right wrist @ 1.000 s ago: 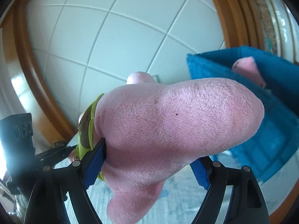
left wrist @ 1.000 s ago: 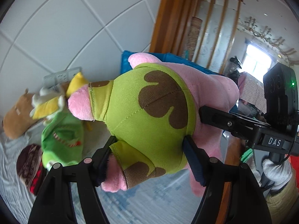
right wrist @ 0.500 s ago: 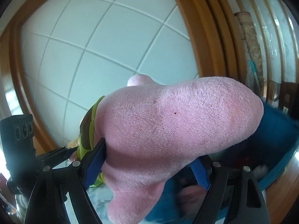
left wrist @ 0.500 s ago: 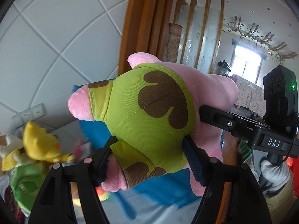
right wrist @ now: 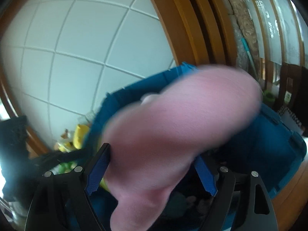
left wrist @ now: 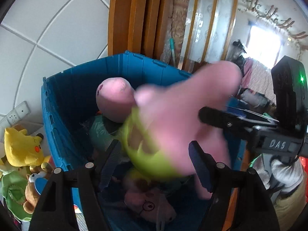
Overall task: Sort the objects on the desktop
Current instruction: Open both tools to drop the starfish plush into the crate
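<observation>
A pink starfish plush with green shorts (left wrist: pixel 173 127) hangs blurred over the open blue bin (left wrist: pixel 63 100). My left gripper (left wrist: pixel 156 163) stands wide, its blue pads (left wrist: pixel 200 163) apart from the green shorts. My right gripper (right wrist: pixel 152 171) also stands wide around the plush's pink arm (right wrist: pixel 173 134), with the pads (right wrist: pixel 98 171) off the fabric. The plush is blurred, in motion above the bin (right wrist: pixel 269 134). Inside the bin lie a pink pig plush (left wrist: pixel 115 98) and other soft toys (left wrist: pixel 148 206).
A yellow Pikachu plush (left wrist: pixel 21 146), a green plush (left wrist: pixel 11 190) and a small brown bear (left wrist: pixel 32 192) lie on the table left of the bin. The tiled wall (left wrist: pixel 48 28) and a wooden door frame (left wrist: pixel 134 17) stand behind. The right gripper's body (left wrist: pixel 281 127) is on the right.
Both grippers carried the plush rightwards over the blue bin, tilted down and opened. The plush has slipped from the pads and is dropping, blurred, toward the bin.
</observation>
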The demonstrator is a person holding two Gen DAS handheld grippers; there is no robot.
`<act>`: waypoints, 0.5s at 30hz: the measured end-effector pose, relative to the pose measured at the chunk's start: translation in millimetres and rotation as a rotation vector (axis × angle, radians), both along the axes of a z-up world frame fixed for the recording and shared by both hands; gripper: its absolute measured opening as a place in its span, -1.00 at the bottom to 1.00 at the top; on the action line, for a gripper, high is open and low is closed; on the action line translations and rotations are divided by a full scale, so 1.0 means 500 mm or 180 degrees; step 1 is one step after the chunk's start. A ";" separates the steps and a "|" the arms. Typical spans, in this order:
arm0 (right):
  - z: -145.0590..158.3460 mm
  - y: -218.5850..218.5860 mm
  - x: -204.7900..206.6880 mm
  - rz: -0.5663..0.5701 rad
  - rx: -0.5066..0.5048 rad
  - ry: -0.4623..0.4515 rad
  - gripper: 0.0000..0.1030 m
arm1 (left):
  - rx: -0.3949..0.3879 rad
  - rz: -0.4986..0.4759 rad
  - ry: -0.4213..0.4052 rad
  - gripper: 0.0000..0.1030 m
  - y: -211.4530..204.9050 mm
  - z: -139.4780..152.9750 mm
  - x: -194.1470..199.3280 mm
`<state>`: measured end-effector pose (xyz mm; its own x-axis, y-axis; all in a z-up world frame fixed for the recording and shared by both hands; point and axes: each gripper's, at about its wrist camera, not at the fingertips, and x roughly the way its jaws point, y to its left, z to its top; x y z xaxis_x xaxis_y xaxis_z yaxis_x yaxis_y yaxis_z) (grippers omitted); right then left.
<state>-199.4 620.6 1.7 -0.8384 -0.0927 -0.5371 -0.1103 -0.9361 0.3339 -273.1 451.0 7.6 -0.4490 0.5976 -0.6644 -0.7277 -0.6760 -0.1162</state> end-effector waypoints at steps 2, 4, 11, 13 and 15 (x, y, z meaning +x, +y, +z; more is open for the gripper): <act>-0.006 0.000 -0.004 0.0037 -0.0001 -0.0025 0.54 | -0.0097 0.0085 0.0030 0.41 0.005 -0.006 0.002; -0.008 0.000 -0.006 0.0011 0.0038 -0.0042 0.54 | -0.0137 0.0171 0.0084 0.41 -0.003 -0.006 0.003; -0.024 -0.007 -0.006 -0.0060 0.0044 -0.0104 0.85 | -0.0143 0.0366 0.0125 0.82 -0.037 -0.006 -0.005; -0.026 -0.011 -0.005 -0.0089 0.0045 -0.0104 0.99 | -0.0155 0.0395 0.0134 0.92 -0.044 -0.006 -0.005; -0.029 -0.012 -0.004 -0.0120 0.0061 -0.0123 0.99 | -0.0159 0.0417 0.0149 1.00 -0.048 -0.007 -0.007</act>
<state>-201.4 614.3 -12.6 -0.8197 -0.0507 -0.5705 -0.1583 -0.9372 0.3107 -276.7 426.8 4.1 -0.5522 0.4986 -0.6682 -0.6368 -0.7696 -0.0480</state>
